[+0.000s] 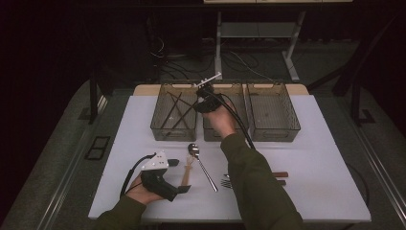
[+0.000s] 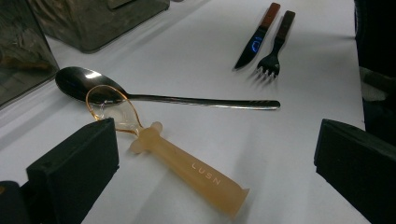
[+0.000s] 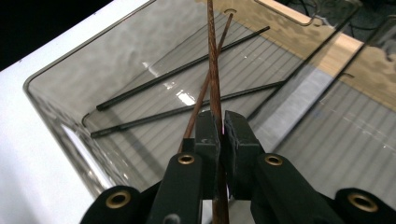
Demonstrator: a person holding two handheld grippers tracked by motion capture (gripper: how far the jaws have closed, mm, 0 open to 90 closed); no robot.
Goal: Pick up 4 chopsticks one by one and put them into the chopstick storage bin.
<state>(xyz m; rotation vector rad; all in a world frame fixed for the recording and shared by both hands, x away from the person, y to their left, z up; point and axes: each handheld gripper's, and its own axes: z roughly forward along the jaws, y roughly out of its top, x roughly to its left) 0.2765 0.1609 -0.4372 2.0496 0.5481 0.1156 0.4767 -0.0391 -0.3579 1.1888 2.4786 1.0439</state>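
At the near edge of the white bench point(image 1: 311, 158), the left gripper point(image 1: 178, 176) rests low in the person's left hand with its jaws spread wide and nothing between them; just beyond them lies the amber plastic spoon point(image 2: 173, 158), its handle running back toward that gripper and its clear bowl tucked against the metal spoon point(image 2: 154, 95). Farther right lie a knife point(image 2: 258, 38) and a fork point(image 2: 276, 46), side by side with their tips toward the near edge. Farther back, the right gripper point(image 3: 223, 133) hangs over the left bin point(image 1: 174, 111) of three smoky clear bins, its jaws pinched almost fully together on a brown chopstick point(image 3: 213, 65). The stick's long axis runs along the line of the jaws, away from the hand and out over the bin's ribbed floor; its far tip runs out of the right gripper view. A second brown stick point(image 3: 205, 81) crosses close beside it, and I cannot tell whether it is also clamped or already lying free. Two black chopsticks point(image 3: 182, 70) lie on the floor below. The likely trouble from here: the grip sits near one end, so the long free end could swing or pivot, or catch the bin wall. Let go too high, the stick may bounce, lie crosswise over the others, or lean on the rim instead of lying flat.
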